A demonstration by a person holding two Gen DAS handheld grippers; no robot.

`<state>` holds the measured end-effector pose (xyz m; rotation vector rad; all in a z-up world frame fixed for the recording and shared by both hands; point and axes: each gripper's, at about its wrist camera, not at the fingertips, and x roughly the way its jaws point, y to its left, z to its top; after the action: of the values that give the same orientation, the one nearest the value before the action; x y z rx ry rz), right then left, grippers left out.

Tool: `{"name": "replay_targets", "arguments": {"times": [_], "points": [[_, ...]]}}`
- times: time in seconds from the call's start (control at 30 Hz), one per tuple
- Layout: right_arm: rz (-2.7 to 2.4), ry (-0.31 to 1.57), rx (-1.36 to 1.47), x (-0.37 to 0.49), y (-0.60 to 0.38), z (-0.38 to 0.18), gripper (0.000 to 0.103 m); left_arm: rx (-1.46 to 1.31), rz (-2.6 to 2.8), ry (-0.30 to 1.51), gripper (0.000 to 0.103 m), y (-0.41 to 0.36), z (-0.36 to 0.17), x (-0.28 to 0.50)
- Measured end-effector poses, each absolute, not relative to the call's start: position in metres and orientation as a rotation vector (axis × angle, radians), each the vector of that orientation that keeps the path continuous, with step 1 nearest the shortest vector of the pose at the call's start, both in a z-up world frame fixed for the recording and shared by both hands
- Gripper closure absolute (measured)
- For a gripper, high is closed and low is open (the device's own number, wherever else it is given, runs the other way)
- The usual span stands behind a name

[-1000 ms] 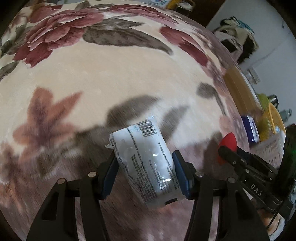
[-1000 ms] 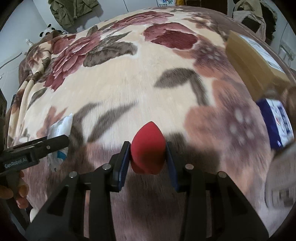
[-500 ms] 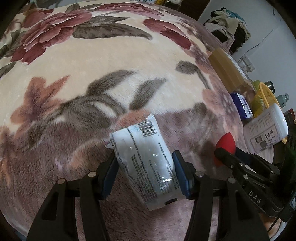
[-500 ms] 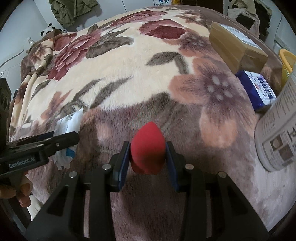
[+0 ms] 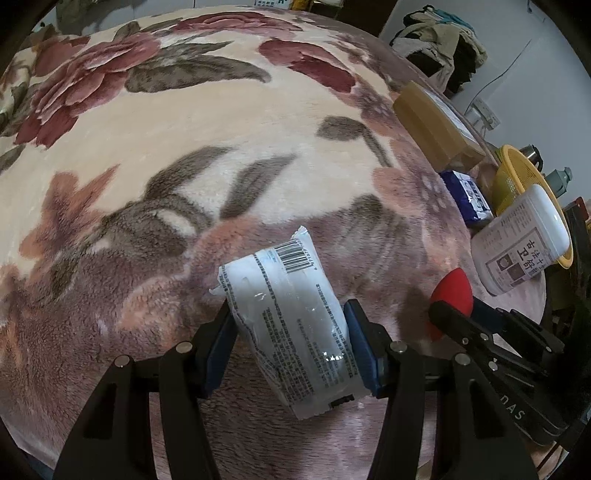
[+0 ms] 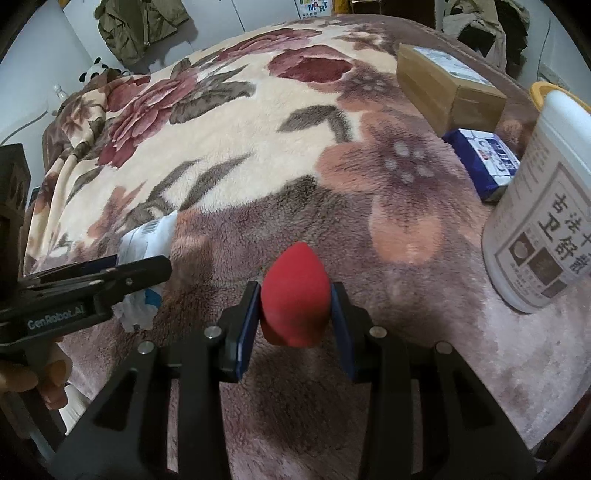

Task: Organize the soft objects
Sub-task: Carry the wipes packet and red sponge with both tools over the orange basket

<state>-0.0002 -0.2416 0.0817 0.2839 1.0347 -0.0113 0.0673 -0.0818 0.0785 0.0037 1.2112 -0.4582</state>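
My left gripper [image 5: 288,321] is shut on a white plastic-wrapped soft pack [image 5: 291,317] with a barcode, held slantwise above the flowered blanket [image 5: 184,122]. My right gripper [image 6: 295,299] is shut on a red egg-shaped sponge [image 6: 295,295], its tip pointing away from me. In the left wrist view the red sponge [image 5: 452,291] and the right gripper's black fingers [image 5: 480,332] show at the right. Seen from the right wrist, the left gripper [image 6: 122,273] and the white pack [image 6: 147,243] sit at the left, with a hand [image 6: 33,380] below.
Along the blanket's right side stand a white canister with a printed label [image 6: 543,229], a blue packet [image 6: 484,162] and a cardboard box [image 6: 447,88]. A yellow basket [image 5: 517,177] sits beyond the canister. Clothes hang at the back wall [image 6: 136,26].
Both grippers have moved across the blanket toward its right side with their objects still held. The canister, blue packet and box have come closer into view.
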Motion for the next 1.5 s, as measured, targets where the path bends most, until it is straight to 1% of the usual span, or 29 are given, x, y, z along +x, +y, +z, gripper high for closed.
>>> {"name": "replay_targets", "arguments": {"times": [0.7, 1.03, 1.5], "points": [[-0.070, 0.979, 0.307, -0.031, -0.280, 0.110, 0.065, 0.077, -0.535, 1.168, 0.044, -0.141, 0.105, 0.049], [-0.093, 0.938, 0.303, -0.042, -0.301, 0.132, 0.065, 0.092, -0.583, 1.150, 0.044, -0.168, 0.119, 0.044], [-0.098, 0.861, 0.292, -0.052, -0.323, 0.176, 0.065, 0.081, -0.678, 1.079, 0.044, -0.209, 0.168, 0.045]]}}
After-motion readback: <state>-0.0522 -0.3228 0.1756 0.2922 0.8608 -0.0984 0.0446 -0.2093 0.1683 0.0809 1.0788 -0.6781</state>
